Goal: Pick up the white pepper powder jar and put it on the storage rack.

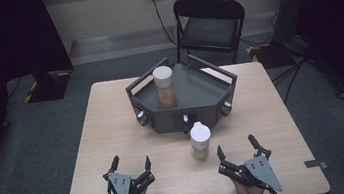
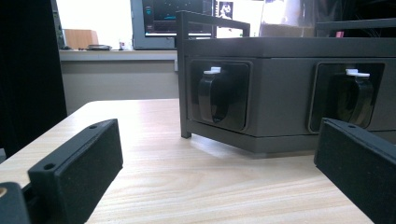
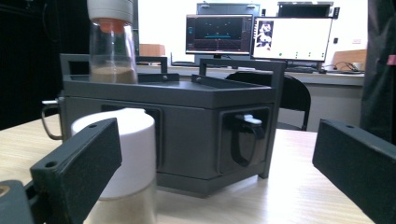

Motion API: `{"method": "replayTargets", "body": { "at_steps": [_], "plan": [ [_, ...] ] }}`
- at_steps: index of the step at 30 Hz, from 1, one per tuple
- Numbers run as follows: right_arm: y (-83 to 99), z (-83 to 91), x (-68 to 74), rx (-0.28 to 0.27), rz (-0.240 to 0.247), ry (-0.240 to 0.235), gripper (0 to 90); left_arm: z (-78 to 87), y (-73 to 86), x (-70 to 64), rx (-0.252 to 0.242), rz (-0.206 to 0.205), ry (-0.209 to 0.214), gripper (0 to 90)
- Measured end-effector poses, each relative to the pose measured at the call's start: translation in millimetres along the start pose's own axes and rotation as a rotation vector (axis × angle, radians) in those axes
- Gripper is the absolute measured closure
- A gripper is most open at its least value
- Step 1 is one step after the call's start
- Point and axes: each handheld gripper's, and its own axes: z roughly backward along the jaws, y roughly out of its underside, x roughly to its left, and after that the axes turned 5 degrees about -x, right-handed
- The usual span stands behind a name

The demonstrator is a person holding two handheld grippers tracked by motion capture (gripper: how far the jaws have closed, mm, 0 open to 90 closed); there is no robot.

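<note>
A dark grey angular box-tray [image 1: 199, 91] stands at the middle back of the wooden table [image 1: 114, 135]. A tall jar with a white cap and brown powder [image 1: 164, 86] stands upright inside it [image 3: 112, 44]. A smaller white-capped jar [image 1: 200, 141] stands on the table just in front of the tray [image 3: 126, 158]. My left gripper [image 1: 130, 162] rests open near the front edge, left of the small jar, facing the tray's dark knobs [image 2: 215, 95]. My right gripper [image 1: 236, 145] is open too, just right of the small jar, nothing between its jaws.
A black folding chair [image 1: 208, 24] stands behind the table. Monitors [image 3: 259, 37] glow on a desk at the far wall. Cables run over the grey floor at the right. A dark stand base [image 1: 47, 85] sits at the left.
</note>
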Motion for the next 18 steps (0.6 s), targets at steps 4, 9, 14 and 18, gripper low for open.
{"method": "replayTargets", "body": {
  "at_steps": [4,9,14,18],
  "plan": [
    [-7.9,-3.6,4.5,0.011,-0.011,-0.002,0.0,0.0,0.0,0.0,0.0,0.0,0.0,0.4],
    [-14.0,-10.2,7.2,0.008,-0.014,-0.042,0.5,0.0,0.0,-0.1,0.0,0.0,0.0,0.4],
    [-17.8,-16.1,10.4,-0.001,-0.024,-0.078,1.2,0.0,0.0,0.0,0.0,0.0,0.0,0.4],
    [-19.2,-22.2,14.2,-0.014,-0.027,-0.091,1.3,0.0,-0.1,0.1,0.0,0.0,0.001,0.4]
  ]
}}
